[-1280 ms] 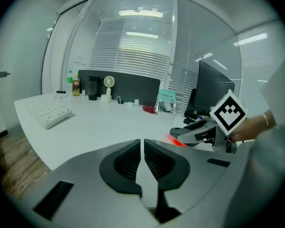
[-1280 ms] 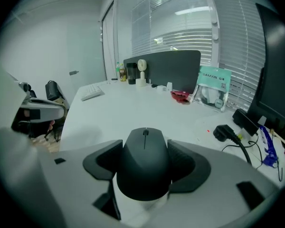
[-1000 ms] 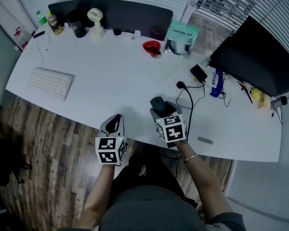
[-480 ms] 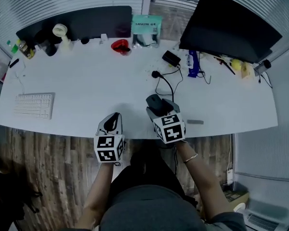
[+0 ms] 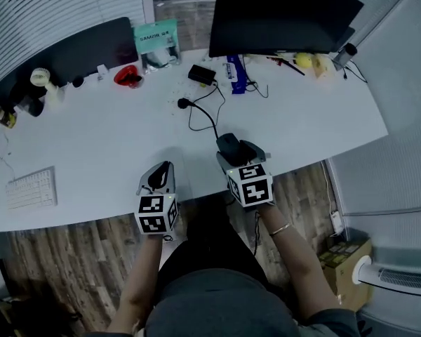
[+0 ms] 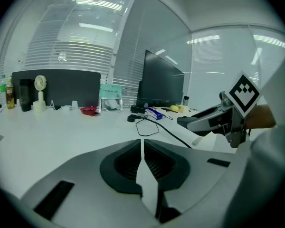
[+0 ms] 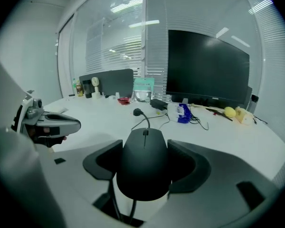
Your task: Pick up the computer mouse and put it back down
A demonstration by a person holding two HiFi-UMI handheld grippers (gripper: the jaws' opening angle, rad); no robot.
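1. My right gripper (image 7: 143, 167) clamps the black computer mouse (image 7: 145, 160) near the white desk's (image 5: 105, 139) front edge.
2. Left gripper (image 6: 142, 164): jaws closed, empty.
3. Monitor (image 5: 281, 12) and blinds (image 5: 49, 5) at the back; wood floor (image 5: 63, 265) below.

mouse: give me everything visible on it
Black wired mouse, matte plastic look, scroll wheel pointing away from the right gripper, which clamps its sides between both jaws. It is level, near the front edge of the desk; lifted or resting can't be told. Its cable loops across the desk to a loose plug.
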